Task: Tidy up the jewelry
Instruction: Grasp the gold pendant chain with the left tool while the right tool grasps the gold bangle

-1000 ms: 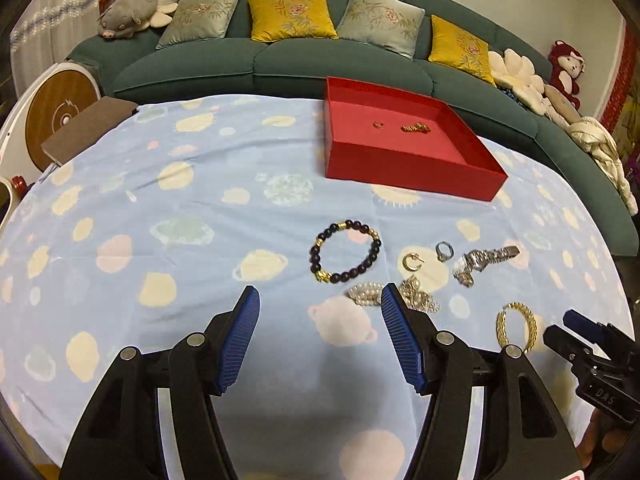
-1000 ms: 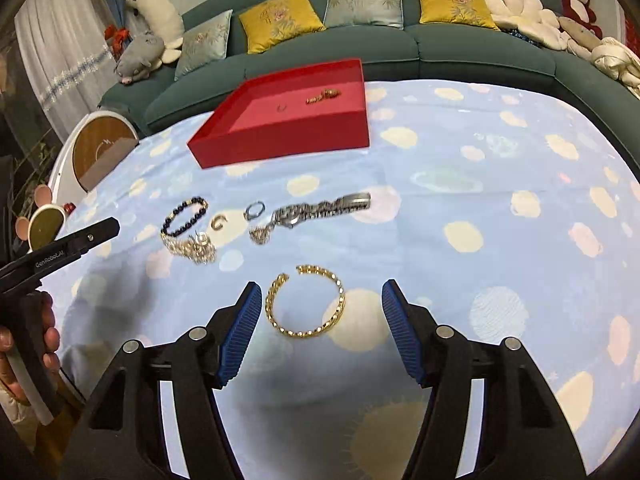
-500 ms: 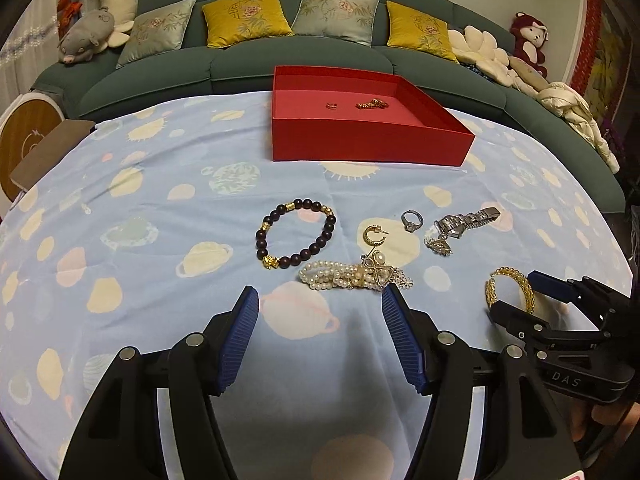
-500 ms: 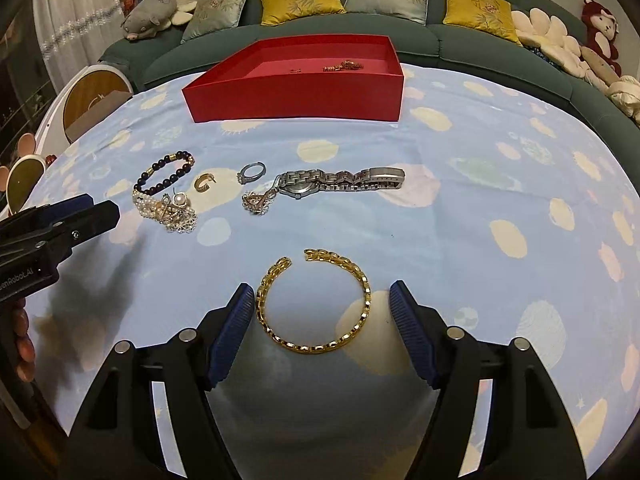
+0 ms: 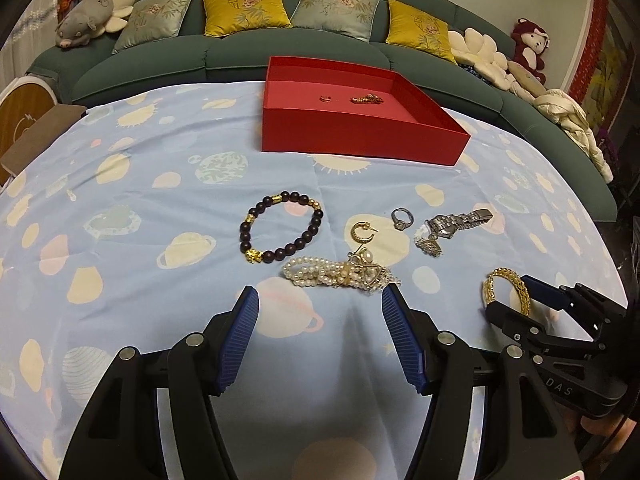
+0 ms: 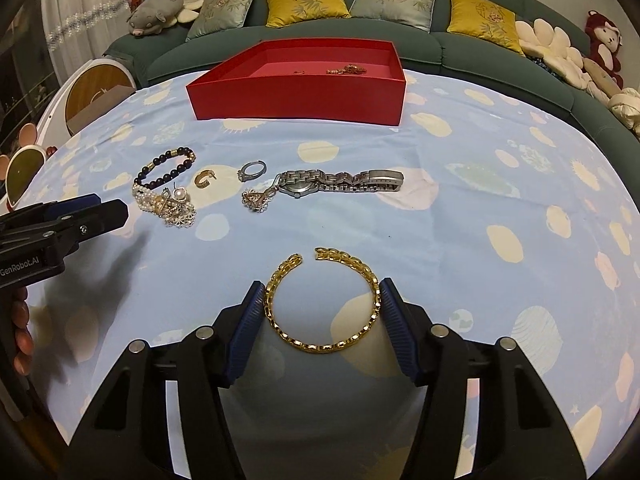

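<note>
Right gripper [image 6: 322, 304]: jaws just closing, pads flanking gold bracelet [image 6: 322, 300], contact uncertain. Open cuff, light, springy, slippery; grip opposite sides. Left gripper [image 5: 320, 320] open, empty.

Black grippers [image 6: 322, 298] w/ ribbed blue pads [image 6: 249, 322], silver screws.

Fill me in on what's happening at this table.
A person is sorting jewelry into a red box with a gripper in each hand. The right gripper has just been closing around the gold bangle, which lies on the cloth with the pads at its two sides. The left gripper hangs open just short of the pearl bracelet, with nothing between its pads. A beaded bracelet, earring, ring and watch wait on the cloth; two small pieces are in the box.
</note>
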`<action>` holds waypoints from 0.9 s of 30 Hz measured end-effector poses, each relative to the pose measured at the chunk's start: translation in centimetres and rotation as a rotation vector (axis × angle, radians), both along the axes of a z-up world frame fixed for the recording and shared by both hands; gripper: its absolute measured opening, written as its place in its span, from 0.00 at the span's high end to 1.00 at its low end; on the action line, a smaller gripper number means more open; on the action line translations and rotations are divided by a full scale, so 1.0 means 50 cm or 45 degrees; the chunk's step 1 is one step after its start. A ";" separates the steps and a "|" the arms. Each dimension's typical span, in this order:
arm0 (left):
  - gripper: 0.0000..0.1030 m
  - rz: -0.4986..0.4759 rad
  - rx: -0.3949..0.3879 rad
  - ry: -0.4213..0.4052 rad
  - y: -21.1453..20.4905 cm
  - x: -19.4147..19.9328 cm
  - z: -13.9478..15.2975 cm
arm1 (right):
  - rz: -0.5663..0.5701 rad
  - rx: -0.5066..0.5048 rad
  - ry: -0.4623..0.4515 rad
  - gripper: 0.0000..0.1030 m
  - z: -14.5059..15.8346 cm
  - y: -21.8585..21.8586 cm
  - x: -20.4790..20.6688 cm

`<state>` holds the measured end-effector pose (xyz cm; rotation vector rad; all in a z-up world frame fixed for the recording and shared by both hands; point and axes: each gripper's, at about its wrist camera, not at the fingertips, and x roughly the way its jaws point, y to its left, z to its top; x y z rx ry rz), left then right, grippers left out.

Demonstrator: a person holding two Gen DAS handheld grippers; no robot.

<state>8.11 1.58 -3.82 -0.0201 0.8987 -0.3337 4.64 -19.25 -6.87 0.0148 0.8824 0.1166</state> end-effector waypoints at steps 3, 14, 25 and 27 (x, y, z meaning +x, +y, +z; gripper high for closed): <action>0.40 -0.015 -0.036 0.013 -0.017 0.007 -0.002 | -0.005 0.012 -0.012 0.45 0.009 -0.002 -0.002; 0.59 -0.015 -0.022 0.012 -0.078 0.044 -0.027 | -0.036 0.074 -0.020 0.45 0.022 -0.037 -0.010; 0.97 -0.033 0.048 -0.012 -0.095 0.038 -0.033 | -0.077 0.103 -0.027 0.45 0.030 -0.072 -0.018; 1.00 -0.039 0.013 0.012 -0.088 0.036 -0.029 | -0.078 0.105 -0.030 0.45 0.032 -0.073 -0.018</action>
